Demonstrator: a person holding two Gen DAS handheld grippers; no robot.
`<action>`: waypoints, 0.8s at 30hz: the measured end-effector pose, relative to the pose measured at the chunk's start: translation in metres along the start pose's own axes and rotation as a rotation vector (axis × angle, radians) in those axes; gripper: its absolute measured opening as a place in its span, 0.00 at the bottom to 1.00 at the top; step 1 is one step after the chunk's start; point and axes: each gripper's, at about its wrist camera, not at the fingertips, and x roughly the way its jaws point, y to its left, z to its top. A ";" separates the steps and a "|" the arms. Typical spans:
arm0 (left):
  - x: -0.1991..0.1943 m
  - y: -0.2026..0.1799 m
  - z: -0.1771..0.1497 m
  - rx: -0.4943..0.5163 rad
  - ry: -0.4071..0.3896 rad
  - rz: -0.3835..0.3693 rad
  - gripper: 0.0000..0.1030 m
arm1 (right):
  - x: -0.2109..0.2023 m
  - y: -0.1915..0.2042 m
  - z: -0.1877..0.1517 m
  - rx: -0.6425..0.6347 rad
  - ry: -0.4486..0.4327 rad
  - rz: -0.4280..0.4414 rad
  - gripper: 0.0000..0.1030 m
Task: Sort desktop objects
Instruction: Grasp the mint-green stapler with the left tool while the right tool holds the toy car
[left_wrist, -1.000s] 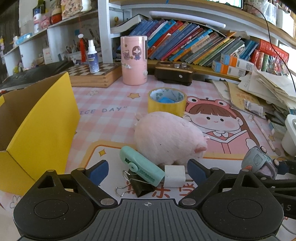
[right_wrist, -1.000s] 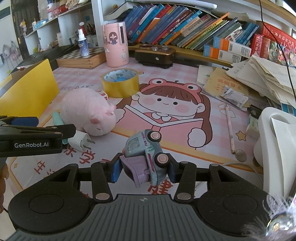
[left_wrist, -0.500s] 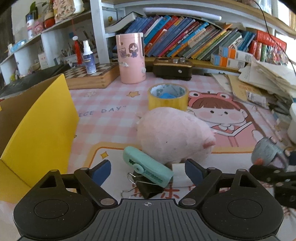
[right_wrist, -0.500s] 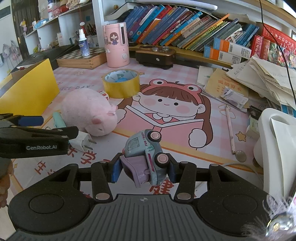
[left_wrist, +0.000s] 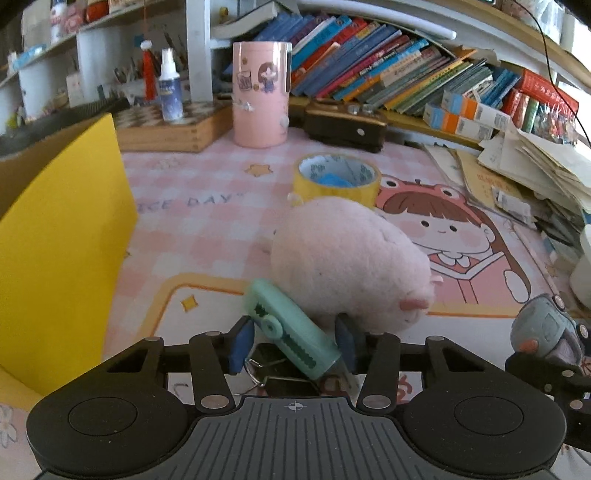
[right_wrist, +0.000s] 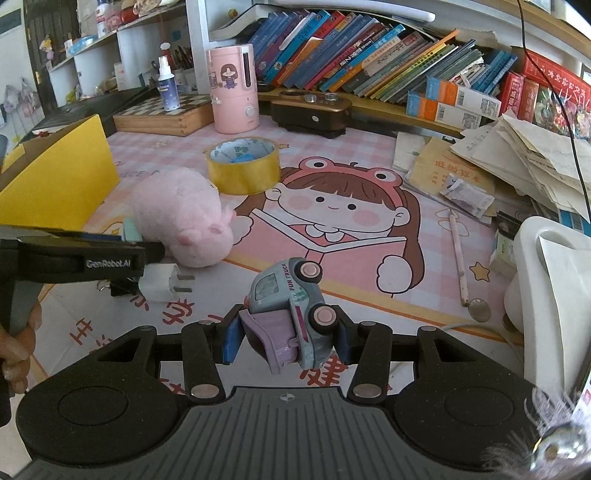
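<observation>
Left hand-held gripper closing around the mint clip, right one gripping the toy truck.

The left hand-held gripper (left_wrist: 291, 345) is narrowing its jaws, the mint clip (left_wrist: 291, 328) lying between them at the near edge of the bench (left_wrist: 207, 206), touching the pink plush (left_wrist: 347, 266). The right hand-held gripper (right_wrist: 287, 338) is pinching the toy truck (right_wrist: 291, 310), raised over the mat.

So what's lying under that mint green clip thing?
A black binder clip with wire handles lies partly beneath the mint green clip. The clip and gripper hide the rest of it.
</observation>
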 end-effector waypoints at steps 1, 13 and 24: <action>-0.001 0.000 -0.001 -0.003 -0.001 -0.002 0.43 | 0.000 0.000 0.000 0.000 0.000 -0.001 0.44; -0.019 -0.001 0.000 0.008 -0.028 -0.041 0.13 | -0.006 0.005 -0.001 -0.006 -0.010 0.000 0.44; -0.053 -0.006 -0.001 -0.006 -0.091 -0.088 0.13 | -0.011 0.012 -0.003 -0.016 -0.020 0.012 0.44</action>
